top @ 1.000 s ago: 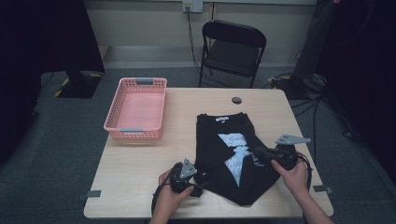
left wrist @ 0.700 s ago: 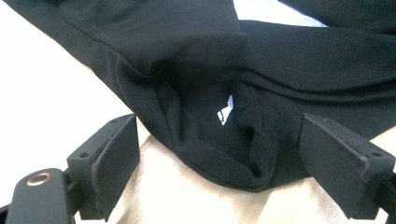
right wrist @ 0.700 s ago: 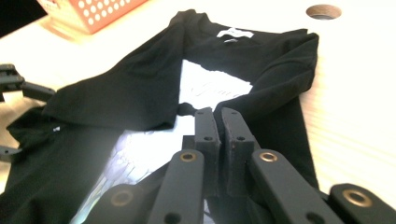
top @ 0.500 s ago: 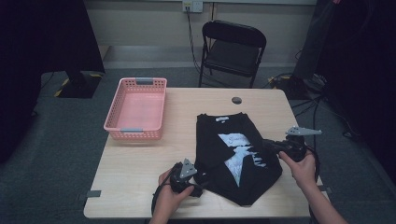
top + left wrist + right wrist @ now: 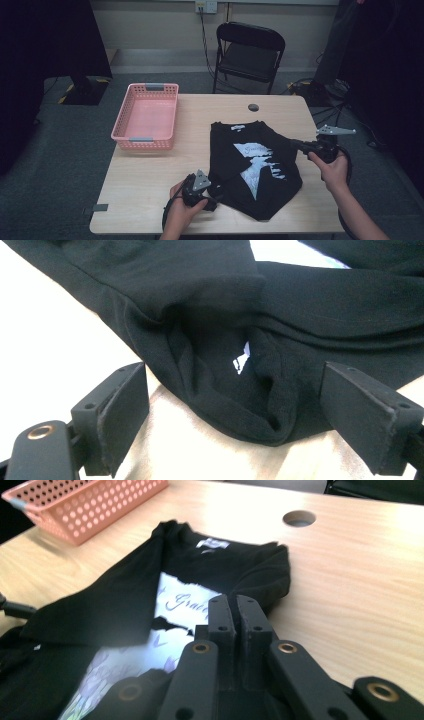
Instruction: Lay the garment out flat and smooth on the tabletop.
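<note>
Left gripper (image 5: pixel 235 405): jaws wide apart, astride a bunched fold at the black T-shirt's (image 5: pixel 252 165) near-left edge.
Right gripper (image 5: pixel 239 625): jaws pressed together, pinching nothing, at the shirt's right edge.
T-shirt: lying on the wooden table (image 5: pixel 150 175), printed front up.
Pink basket (image 5: pixel 146 116): well apart, far left.

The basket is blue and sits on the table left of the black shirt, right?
Not quite. The basket is pink, not blue, as the high view shows. It does sit on the table, left of the black shirt.
</note>
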